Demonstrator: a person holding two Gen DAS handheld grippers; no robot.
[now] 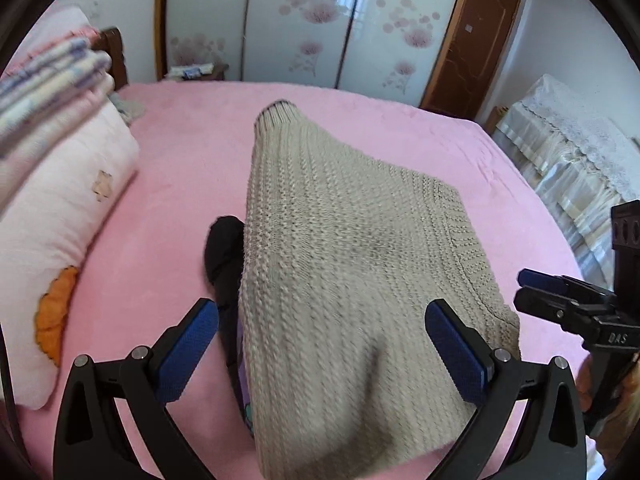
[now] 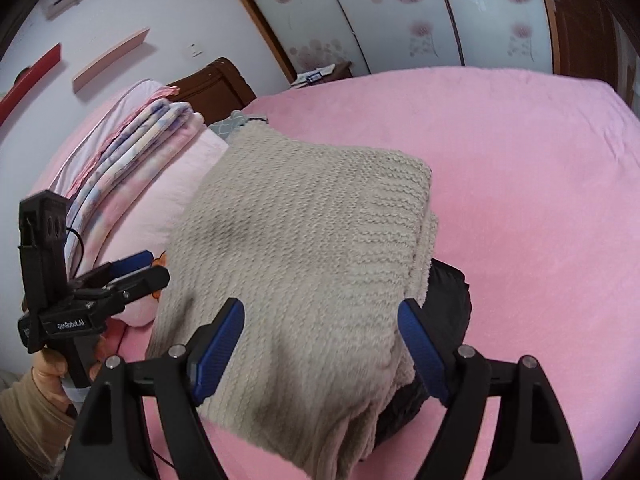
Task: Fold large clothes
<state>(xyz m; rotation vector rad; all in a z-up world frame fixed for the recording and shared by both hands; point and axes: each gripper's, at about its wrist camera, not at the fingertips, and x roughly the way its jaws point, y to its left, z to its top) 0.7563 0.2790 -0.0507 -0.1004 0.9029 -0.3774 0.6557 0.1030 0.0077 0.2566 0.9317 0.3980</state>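
Left gripper agape; right gripper likewise, empty.

Sweater on bed, over dark garment.
Left of sweater, pillow under folded blankets; behind bed, wardrobe; right of wardrobe, door; beside bed at right, covered furniture.

Black grippers with blue-padded jaws, silver screws — beige sleeve behind.
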